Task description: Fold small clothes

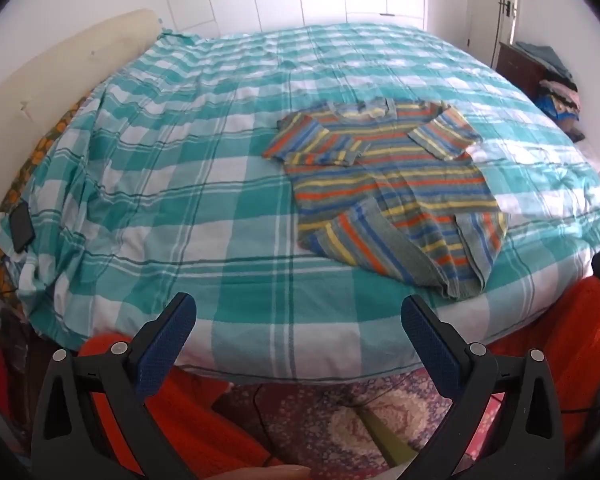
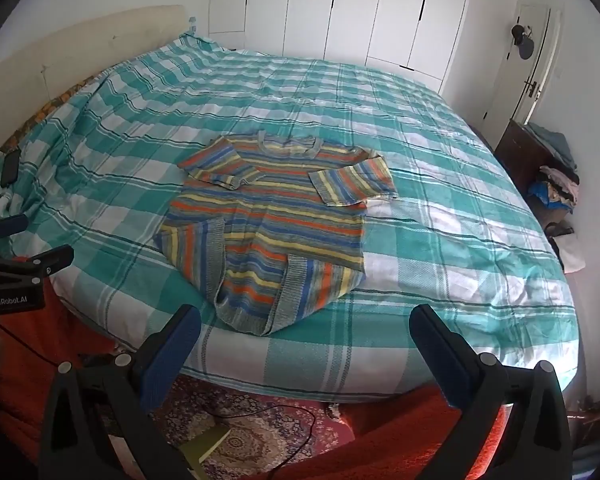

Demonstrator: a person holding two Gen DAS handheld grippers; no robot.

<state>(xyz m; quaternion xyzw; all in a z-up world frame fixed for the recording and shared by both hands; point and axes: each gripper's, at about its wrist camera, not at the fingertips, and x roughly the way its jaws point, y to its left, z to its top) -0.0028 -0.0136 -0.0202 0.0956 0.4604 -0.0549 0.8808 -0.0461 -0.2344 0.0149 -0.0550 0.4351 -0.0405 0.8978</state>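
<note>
A small striped knit sweater point(image 1: 392, 184) in orange, blue, yellow and grey lies face up on the teal-and-white checked bed cover point(image 1: 180, 200). Both sleeves are folded in over the chest and both bottom corners are turned up. It also shows in the right wrist view point(image 2: 272, 224), its hem near the bed's front edge. My left gripper point(image 1: 298, 312) is open and empty, held off the bed's front edge, left of the sweater. My right gripper point(image 2: 306, 322) is open and empty, just in front of the hem. The left gripper's body point(image 2: 16, 272) shows at the left edge.
A cream headboard point(image 1: 60, 72) runs along the left. A dark phone point(image 1: 20, 226) lies at the bed's left edge. A dark side table with piled clothes point(image 2: 548, 176) stands at the right. White wardrobe doors point(image 2: 340, 12) are behind. A patterned rug point(image 2: 252, 436) lies below.
</note>
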